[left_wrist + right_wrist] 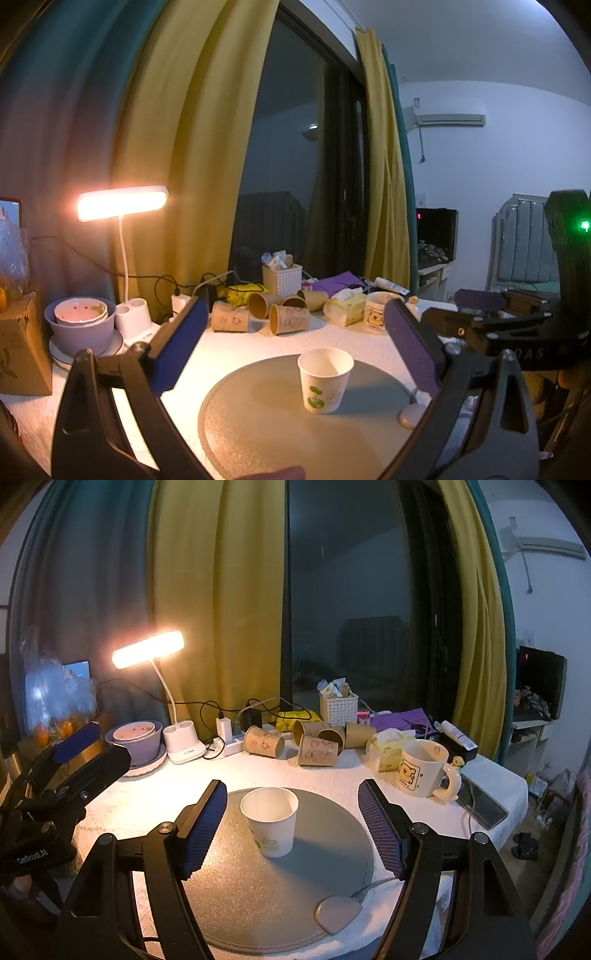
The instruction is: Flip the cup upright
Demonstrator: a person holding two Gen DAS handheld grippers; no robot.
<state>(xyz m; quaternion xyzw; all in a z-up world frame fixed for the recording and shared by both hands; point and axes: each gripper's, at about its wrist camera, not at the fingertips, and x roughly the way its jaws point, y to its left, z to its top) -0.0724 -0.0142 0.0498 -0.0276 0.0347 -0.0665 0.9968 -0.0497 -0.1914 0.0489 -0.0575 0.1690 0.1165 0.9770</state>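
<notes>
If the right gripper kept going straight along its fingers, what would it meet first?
Probably the white paper cup, standing upright on the round grey mat. It sits ahead of the open right gripper, between the finger lines, slightly nearer the left pad. Depth is unclear through the fisheye, so the gripper may pass above the rim.

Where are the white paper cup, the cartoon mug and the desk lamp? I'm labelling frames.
white paper cup [271,821]: right wrist view, front wall.
cartoon mug [421,771]: right wrist view, printed side.
desk lamp [147,649]: right wrist view, lit head.
</notes>
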